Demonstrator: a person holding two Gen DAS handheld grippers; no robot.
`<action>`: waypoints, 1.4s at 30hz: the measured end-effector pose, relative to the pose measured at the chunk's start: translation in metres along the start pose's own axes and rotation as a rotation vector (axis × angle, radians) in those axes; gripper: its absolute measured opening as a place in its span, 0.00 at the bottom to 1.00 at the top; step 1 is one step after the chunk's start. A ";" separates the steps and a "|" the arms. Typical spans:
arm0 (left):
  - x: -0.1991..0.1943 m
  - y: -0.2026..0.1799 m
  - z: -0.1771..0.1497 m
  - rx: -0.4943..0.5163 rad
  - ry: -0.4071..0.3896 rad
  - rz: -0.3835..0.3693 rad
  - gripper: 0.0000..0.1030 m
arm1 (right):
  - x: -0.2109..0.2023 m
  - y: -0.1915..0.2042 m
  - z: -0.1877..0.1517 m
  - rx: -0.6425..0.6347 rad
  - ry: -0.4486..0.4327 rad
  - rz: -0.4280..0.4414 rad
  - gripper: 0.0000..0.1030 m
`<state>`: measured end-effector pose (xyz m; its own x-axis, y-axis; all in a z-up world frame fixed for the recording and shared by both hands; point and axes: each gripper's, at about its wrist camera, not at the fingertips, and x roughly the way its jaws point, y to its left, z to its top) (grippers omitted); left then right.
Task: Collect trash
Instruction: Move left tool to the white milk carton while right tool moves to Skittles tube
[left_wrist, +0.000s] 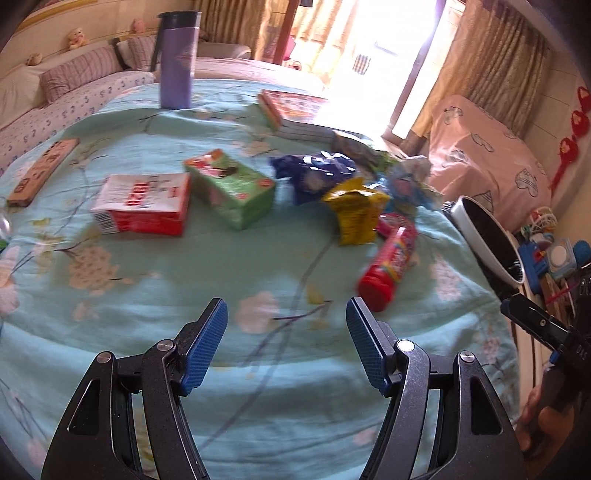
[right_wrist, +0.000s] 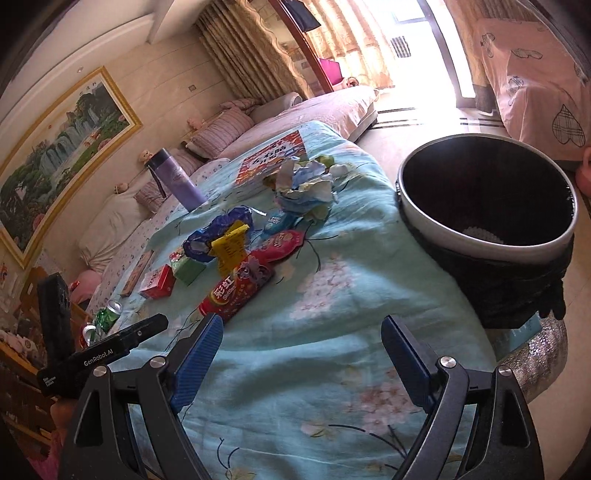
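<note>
1. From where I steer, both grippers hang over the near edge of the blue flowered cloth (left_wrist: 155, 295), which I take to cover a table. The left gripper (left_wrist: 286, 347) has its jaws open with only cloth between the pads. The right gripper (right_wrist: 303, 363) has its jaws spread wider, also on nothing.
2. At 10 o'clock in the left view lies one flat brown box (left_wrist: 42, 171), and at 11 o'clock one purple flask (left_wrist: 177, 59) stands upright. I would not count the flask as trash.
3. Nearer the middle lie two cartons side by side: one red-and-white carton (left_wrist: 144, 206) and one green carton (left_wrist: 232, 192). I judge them empty and meant for collection.
4. Toward 1 o'clock the wrappers bunch together: one dark blue wrapper (left_wrist: 314, 173), one yellow packet (left_wrist: 356, 210), one pale blue crumpled wrapper (right_wrist: 306, 188) and one red foil packet (right_wrist: 280, 243). Behind them sits a stack of books (left_wrist: 295, 114).
5. One red tube (left_wrist: 388, 267) lies on its side, cap toward me, closest to the left pads, so I would take it first.
6. At 3 o'clock stands one bin (right_wrist: 417, 218), black-lined, touching the cloth's edge, handy for drops. It looks almost empty.
7. In the right view, at 9 o'clock, there are two drink cans (right_wrist: 107, 317).
</note>
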<state>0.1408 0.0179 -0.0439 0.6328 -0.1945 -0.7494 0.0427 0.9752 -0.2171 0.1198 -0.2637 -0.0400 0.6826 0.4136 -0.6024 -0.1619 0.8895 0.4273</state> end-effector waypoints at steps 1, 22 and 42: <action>-0.001 0.007 0.000 -0.003 -0.003 0.010 0.66 | 0.003 0.004 0.000 -0.006 0.005 0.003 0.86; 0.041 0.112 0.064 -0.176 -0.078 0.049 0.74 | 0.021 0.020 -0.008 -0.005 0.027 -0.002 0.86; -0.002 0.041 0.035 0.135 -0.059 -0.050 0.80 | 0.025 0.039 -0.005 0.035 0.015 -0.059 0.86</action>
<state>0.1687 0.0624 -0.0295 0.6713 -0.2408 -0.7010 0.1764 0.9705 -0.1644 0.1268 -0.2172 -0.0421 0.6797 0.3638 -0.6369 -0.0962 0.9051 0.4142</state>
